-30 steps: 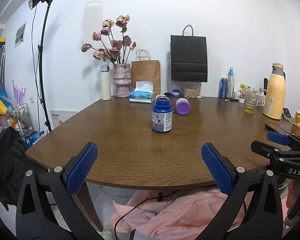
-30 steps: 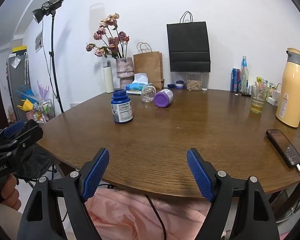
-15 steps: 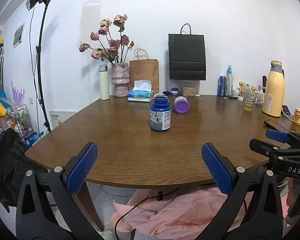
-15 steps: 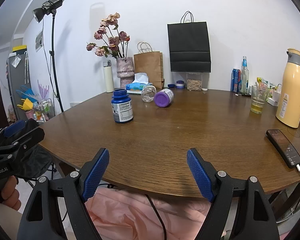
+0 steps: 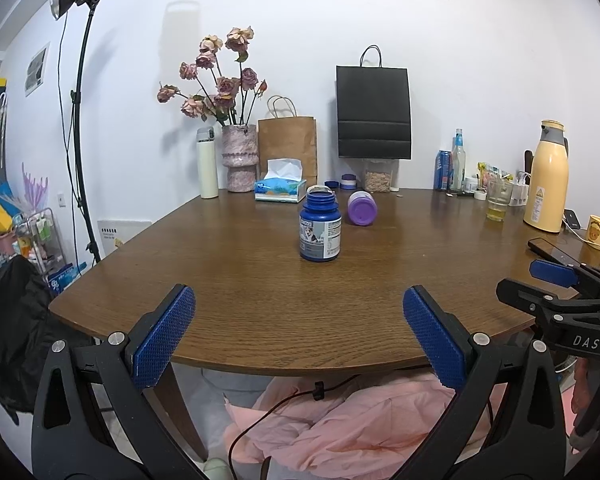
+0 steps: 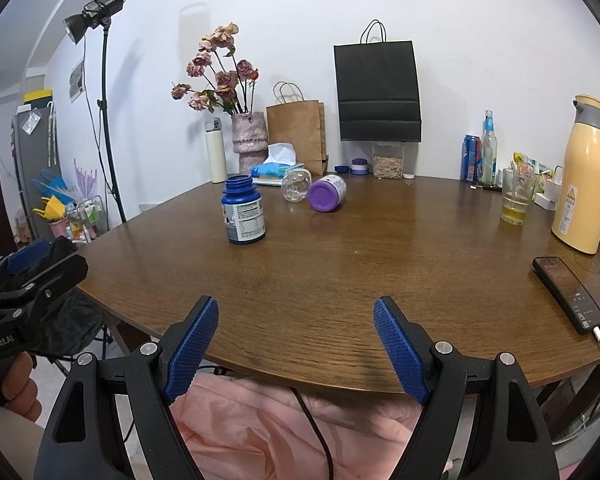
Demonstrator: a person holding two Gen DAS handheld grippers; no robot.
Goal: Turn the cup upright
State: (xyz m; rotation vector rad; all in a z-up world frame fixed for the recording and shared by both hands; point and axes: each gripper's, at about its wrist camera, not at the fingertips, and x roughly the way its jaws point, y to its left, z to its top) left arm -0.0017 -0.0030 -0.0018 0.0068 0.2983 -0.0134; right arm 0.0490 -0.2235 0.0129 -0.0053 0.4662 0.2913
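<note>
A purple cup lies on its side near the middle of the brown table, its purple end facing me. A clear glass jar lies on its side just left of it. An open blue bottle stands upright in front of them. My left gripper hovers open over the table's near edge, well short of the bottle. My right gripper is also open over the near edge, to the right, with nothing between its fingers.
A phone on a cable lies at the right edge. A yellow thermos, a glass of yellow liquid and bottles stand at the back right. A vase, tissue box and paper bags line the back. Pink cloth lies under the table.
The left wrist view has levelled out slightly. Nothing on the table has moved and both grippers stay open.
</note>
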